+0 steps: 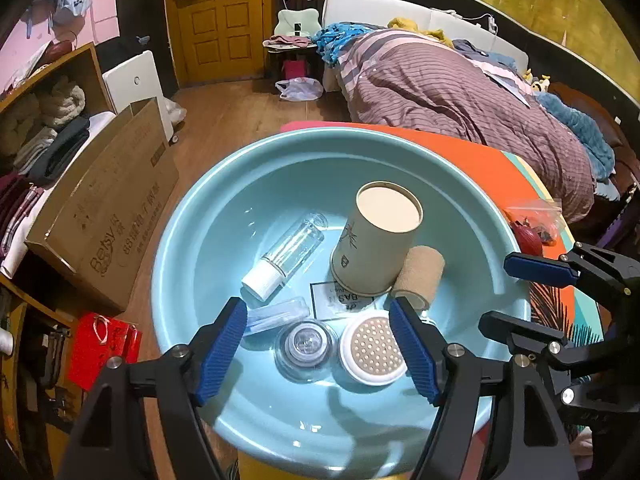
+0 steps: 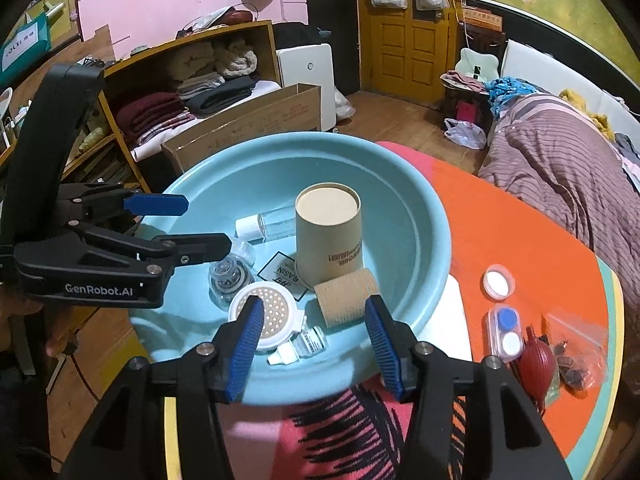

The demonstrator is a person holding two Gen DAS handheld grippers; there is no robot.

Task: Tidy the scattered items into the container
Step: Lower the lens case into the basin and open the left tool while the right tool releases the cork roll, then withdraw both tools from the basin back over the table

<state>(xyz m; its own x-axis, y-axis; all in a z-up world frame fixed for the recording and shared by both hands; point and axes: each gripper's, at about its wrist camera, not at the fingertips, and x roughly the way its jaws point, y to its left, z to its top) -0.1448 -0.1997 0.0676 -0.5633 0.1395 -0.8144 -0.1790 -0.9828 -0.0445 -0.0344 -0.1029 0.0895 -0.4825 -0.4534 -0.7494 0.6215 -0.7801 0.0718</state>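
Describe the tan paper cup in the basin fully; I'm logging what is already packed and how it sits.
The paper cup is kraft-tan paperboard, standing upside down near the middle of the blue basin, its flat pale base facing up and its wider mouth down. Dark print runs along its side, with a thin plant-like drawing seen from the left wrist view. It looks undamaged. Its rim rests partly on the basin's label sticker, and a corrugated brown roll lies against its lower edge. Neither gripper touches it.
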